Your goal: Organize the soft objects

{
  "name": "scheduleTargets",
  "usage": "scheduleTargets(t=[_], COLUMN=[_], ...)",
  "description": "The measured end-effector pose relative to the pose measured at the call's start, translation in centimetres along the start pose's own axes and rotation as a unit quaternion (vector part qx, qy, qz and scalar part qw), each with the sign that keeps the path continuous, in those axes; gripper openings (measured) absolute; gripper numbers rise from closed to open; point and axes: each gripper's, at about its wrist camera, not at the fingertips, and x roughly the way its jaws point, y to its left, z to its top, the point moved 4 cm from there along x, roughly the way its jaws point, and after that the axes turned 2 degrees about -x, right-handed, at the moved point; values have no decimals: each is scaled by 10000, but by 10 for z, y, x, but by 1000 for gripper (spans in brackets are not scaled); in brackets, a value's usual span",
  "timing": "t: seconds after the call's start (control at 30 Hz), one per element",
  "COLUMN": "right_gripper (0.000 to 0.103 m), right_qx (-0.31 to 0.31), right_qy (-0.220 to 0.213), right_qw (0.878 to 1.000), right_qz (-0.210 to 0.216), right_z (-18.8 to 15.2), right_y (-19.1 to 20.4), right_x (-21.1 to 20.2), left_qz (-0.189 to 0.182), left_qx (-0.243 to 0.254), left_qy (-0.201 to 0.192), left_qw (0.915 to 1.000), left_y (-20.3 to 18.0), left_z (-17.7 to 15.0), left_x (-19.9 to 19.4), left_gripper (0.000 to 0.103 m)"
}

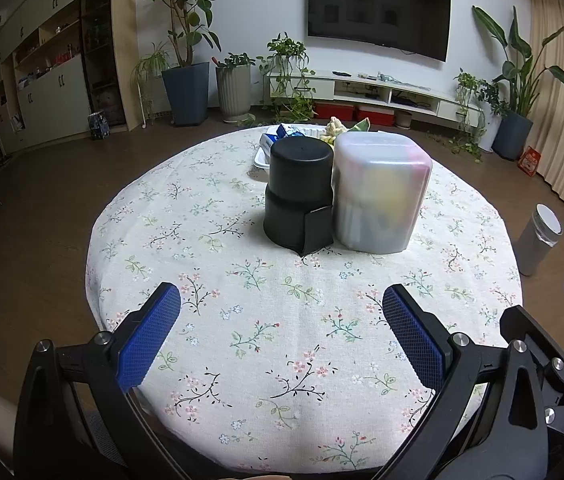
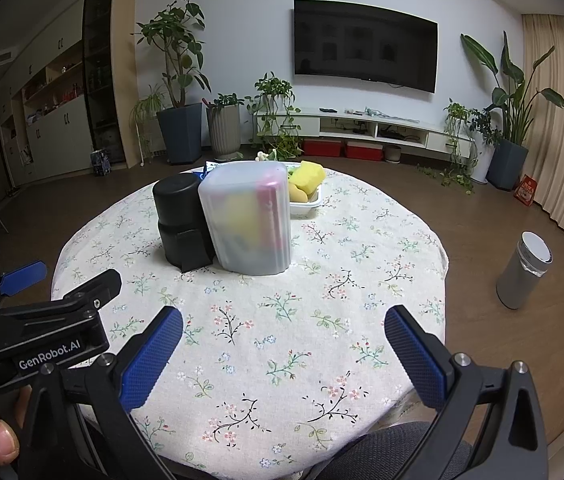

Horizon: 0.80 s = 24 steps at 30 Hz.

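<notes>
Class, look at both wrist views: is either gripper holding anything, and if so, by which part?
Nothing is held. The left gripper and the right gripper are both open over the tablecloth, short of the containers.

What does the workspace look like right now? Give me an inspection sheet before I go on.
Surface: round table under a floral cloth, near half bare.
Job's things: yellow sponge in a white tray at the far side; other tray items unclear.
Clutter: black container touching a frosted container, mid-table, contents blurred.
Grippers: left gripper and right gripper both open, empty, over the near edge.
Cables: nothing seen on the table.
Surroundings: wall TV, potted plants, grey bin on the floor.
</notes>
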Motion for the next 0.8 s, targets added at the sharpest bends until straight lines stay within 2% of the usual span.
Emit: scheduleTargets(t=[0.8], right_gripper=[103], right_qx=[0], right_qy=[10], right_qw=[10000], right_qz=[0], right_z=[1], right_y=[0], right_x=[-1], left_qz=[23], left_qx=[19], left_qy=[12], left_qw=[10000], left_y=[-3], left_z=[-2], left_x=[2], left_gripper=[103])
